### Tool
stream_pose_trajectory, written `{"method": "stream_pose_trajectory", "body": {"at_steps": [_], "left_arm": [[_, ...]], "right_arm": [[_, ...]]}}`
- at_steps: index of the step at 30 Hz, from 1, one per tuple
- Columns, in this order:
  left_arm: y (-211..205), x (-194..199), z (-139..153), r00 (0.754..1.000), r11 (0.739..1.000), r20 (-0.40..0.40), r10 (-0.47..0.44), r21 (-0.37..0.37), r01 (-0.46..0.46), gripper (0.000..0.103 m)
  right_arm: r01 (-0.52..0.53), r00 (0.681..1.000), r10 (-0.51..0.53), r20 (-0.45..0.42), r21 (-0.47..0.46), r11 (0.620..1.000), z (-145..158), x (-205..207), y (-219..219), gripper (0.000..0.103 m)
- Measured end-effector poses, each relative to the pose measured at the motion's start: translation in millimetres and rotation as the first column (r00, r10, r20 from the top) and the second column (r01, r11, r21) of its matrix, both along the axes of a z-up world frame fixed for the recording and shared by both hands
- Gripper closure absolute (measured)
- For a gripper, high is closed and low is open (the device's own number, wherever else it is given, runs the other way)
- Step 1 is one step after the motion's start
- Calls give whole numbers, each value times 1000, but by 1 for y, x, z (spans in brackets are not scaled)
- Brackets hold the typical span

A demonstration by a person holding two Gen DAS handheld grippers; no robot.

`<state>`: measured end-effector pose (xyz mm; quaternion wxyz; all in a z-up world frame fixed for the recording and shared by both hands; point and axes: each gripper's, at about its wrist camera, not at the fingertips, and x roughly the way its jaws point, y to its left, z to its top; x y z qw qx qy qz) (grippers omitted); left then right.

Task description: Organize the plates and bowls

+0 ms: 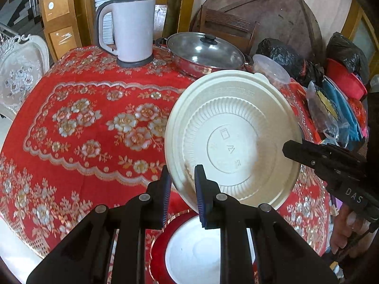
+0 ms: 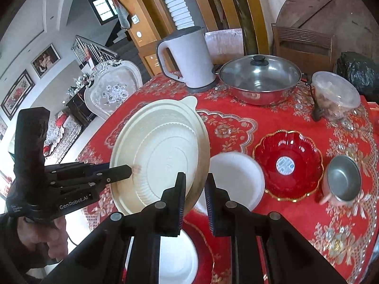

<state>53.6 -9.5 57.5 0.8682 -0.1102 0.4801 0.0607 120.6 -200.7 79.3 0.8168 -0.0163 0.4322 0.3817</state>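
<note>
Cream plastic plate [image 1: 233,135] was held tilted above the red tabletop [image 1: 78,123], clamped at its rim by left tongs [image 1: 182,189] and right tongs [image 2: 195,198]; a red bowl [image 2: 287,163] lay at three o'clock.

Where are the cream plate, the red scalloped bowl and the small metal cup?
cream plate [image 2: 165,156]: right wrist view, on its ribbed underside.
red scalloped bowl [image 2: 296,146]: right wrist view, on its inner wall above the sticker.
small metal cup [image 2: 343,177]: right wrist view, on its inside.
</note>
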Motion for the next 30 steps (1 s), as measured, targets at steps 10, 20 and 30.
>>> {"method": "stream_pose_trajectory", "body": {"at_steps": [10,20,30], "left_arm": [[-11,-34,-16,999,1000,-35,-9,-6,9,86],[-20,-79,-41,995,999,-95,-2,-38,-2,86],[-30,-107,-68,985,998,-174,-5,-65,-7,85]], "right_arm": [[-4,999,3,-35,-6,1000,-15,-36,-10,86],[-44,994,42,-100,-25,999,-43,-74,-18,86],[-33,978,28,-209,-25,999,-82,-97,-31,84]]}}
